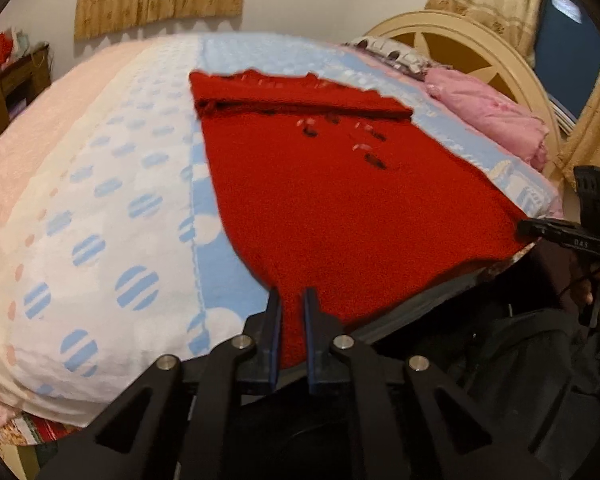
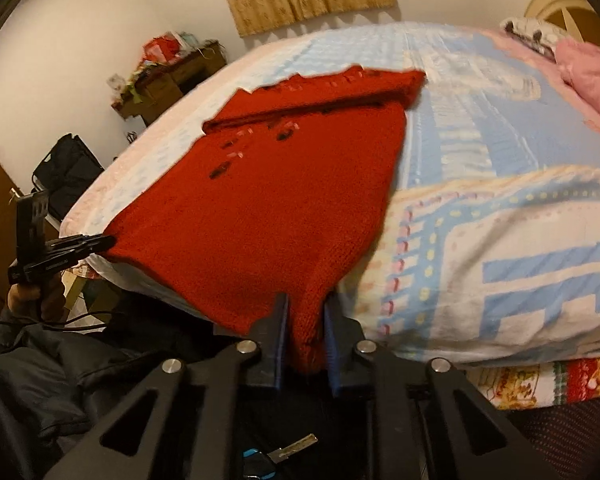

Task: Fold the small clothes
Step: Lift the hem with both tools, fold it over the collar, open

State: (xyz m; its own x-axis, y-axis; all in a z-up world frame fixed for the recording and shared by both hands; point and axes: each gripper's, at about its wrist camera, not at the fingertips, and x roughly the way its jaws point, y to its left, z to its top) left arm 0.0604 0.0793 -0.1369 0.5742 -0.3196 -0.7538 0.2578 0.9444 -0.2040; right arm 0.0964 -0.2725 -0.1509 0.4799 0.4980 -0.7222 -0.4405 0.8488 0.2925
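A red knitted sweater (image 1: 340, 200) lies spread on the bed, its far end folded over into a band, with small pink and black marks on it. My left gripper (image 1: 292, 300) is shut on the sweater's near left corner at the bed edge. My right gripper (image 2: 306, 304) is shut on the near right corner of the sweater (image 2: 268, 208). Each gripper shows in the other's view: the right gripper (image 1: 528, 227) at the far right, the left gripper (image 2: 106, 242) at the far left, both pinching the hem.
The bed has a blue and white patterned blanket (image 1: 112, 200). Pink bedding (image 1: 488, 116) and a cream headboard (image 1: 460, 40) lie at the right. A wooden cabinet (image 2: 168, 76) stands by the wall. Dark clothing (image 2: 60, 360) lies below the bed edge.
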